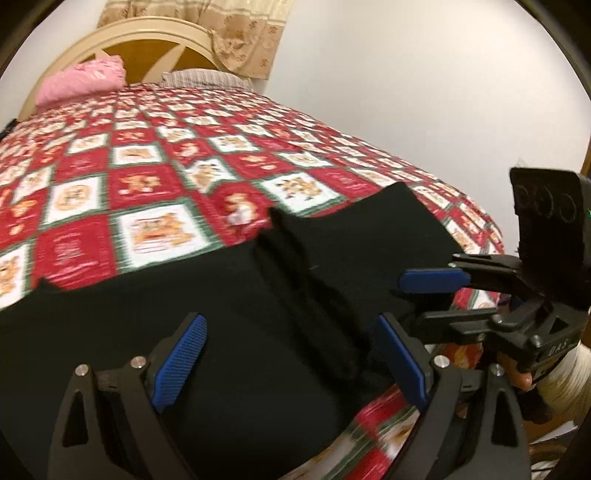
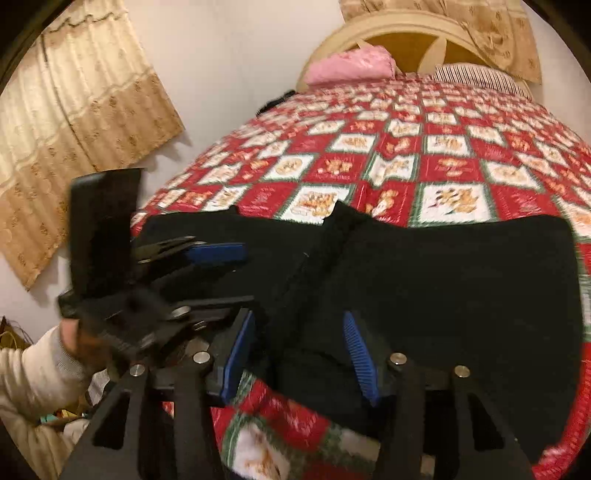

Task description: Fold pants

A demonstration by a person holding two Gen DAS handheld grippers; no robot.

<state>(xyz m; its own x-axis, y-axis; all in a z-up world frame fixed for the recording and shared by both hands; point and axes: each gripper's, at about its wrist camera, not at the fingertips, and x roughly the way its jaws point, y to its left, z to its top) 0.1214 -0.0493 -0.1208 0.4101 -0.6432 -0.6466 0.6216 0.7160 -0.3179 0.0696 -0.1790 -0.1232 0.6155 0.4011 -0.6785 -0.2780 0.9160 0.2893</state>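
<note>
Black pants (image 1: pixel 184 302) (image 2: pixel 450 280) lie flat across the near edge of the bed, with a raised fold ridge (image 1: pixel 295 258) (image 2: pixel 332 240) running through the middle. My left gripper (image 1: pixel 290 321) hovers just over the cloth, its blue pads wide apart and nothing pressed between them. My right gripper (image 2: pixel 298 317) is open too, its pads either side of the ridge near the pants' front edge without pinching it. Each gripper appears in the other's view: the right gripper (image 1: pixel 417 299) at the pants' right end, the left gripper (image 2: pixel 243 275) at the left end.
A red, white and green checked bedspread (image 1: pixel 147 177) (image 2: pixel 406 155) covers the bed. At the head lie a pink pillow (image 1: pixel 85 81) (image 2: pixel 347 66) and a striped pillow (image 1: pixel 207 77) before a cream headboard (image 2: pixel 388 26). Curtains (image 2: pixel 74 122) hang on the wall. A cream sleeve (image 2: pixel 33 373) holds the left gripper.
</note>
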